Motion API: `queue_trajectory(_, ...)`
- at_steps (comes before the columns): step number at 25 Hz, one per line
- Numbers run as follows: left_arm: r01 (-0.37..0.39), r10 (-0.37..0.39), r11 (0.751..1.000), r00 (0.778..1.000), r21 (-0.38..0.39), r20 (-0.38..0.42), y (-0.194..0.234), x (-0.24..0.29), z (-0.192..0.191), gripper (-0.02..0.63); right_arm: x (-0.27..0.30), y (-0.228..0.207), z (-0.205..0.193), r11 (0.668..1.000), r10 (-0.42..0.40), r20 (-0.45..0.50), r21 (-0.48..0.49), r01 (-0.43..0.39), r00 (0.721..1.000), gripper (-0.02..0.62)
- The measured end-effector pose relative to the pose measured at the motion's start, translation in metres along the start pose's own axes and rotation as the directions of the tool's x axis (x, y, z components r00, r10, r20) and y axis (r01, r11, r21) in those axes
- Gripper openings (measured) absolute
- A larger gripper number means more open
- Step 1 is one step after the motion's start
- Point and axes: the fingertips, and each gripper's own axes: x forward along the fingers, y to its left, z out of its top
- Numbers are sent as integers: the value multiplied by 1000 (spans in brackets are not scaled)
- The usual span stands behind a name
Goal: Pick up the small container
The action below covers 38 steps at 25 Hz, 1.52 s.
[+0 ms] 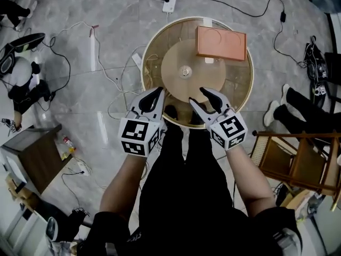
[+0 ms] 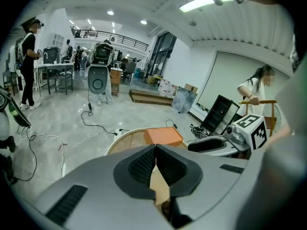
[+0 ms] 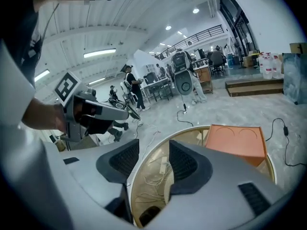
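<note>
The left hand-held gripper hovers at the near edge of the round glass surface. Its jaws are pressed together with nothing between them, and its own view shows the two ribbed pads meeting in one line. At the middle of the surface is a small pale round spot. I cannot tell whether it lies on the glass or belongs to the wooden base showing through it.

The right hand-held gripper is also at the near edge, just right of the middle. Its jaws are spread and empty, and the gap between them shows only the rim of the surface and loose cables on the floor beneath. Furthest right is the orange rectangular container, which I take to be the task's thing. It lies flat at the far right edge of the surface, well apart from both grippers and touched by neither.

The task looks to be at its opening step, with the approach not yet made and no grasp begun. The right hand-held gripper is the better placed of the two, being on the container's side with its jaws already apart. The next move probably calls for carrying it forward across the surface to the far right edge. It would then line up over a narrow side of the container, which looks broad, so the jaws may need to spread further before they close on it.
</note>
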Motion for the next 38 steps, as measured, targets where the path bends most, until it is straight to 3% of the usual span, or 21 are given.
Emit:
queue_trajectory(5, 22, -21, 1000, 999, 21, -31, 27, 39, -49, 17, 46, -22, -58, 999, -50, -7, 18, 50, 999, 248)
queue_trajectory(10, 31, -28, 999, 997, 44, -69, 50, 72, -97, 17, 82, -40, -90, 994, -113, 37, -2, 113, 993, 318)
queue_trajectory(18, 61, -57, 997, 995, 46, -79, 63, 114, -142, 17, 129, -81, -139, 981, -188, 25, -41, 189, 982, 377)
queue_trajectory(23, 64, -60, 997, 995, 52, -76, 69, 132, -156, 17, 152, -99, -145, 973, -208, 45, -94, 211, 977, 411)
queue_trajectory(28, 61, -58, 997, 996, 51, -70, 73, 148, -160, 17, 170, -113, -140, 964, -220, 71, -138, 228, 973, 404)
queue_trajectory(34, 51, -48, 998, 997, 40, -56, 79, 159, -160, 17, 189, -117, -138, 953, -231, 89, -181, 244, 969, 340)
queue_trajectory(38, 47, -44, 998, 997, 41, -60, 82, 162, -162, 17, 197, -118, -139, 950, -238, 90, -186, 251, 967, 344)
